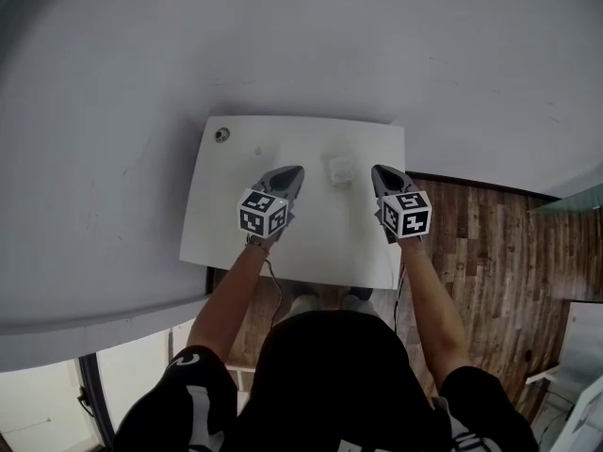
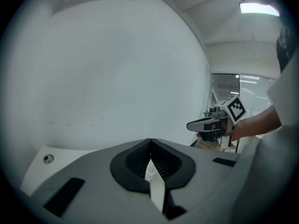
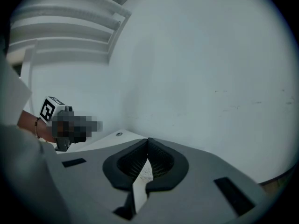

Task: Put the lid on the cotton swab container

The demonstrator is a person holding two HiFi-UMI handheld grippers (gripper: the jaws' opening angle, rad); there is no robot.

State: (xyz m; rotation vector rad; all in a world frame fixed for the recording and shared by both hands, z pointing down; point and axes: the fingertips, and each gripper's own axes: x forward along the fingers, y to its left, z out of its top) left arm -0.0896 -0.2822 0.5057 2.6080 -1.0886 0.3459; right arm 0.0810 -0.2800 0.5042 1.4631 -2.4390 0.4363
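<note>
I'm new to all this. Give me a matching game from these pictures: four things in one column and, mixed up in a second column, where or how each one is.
Things
1. small white box
2. small round metal fitting
3. brown wooden floor
4. left tongs

Places or states
A. at the far left corner of the white table
B. shut, held above the table
C. on the table, between the left tongs and the right tongs
D. beside the table, on the right

Pairs: 1-C, 2-A, 3-D, 4-B
</note>
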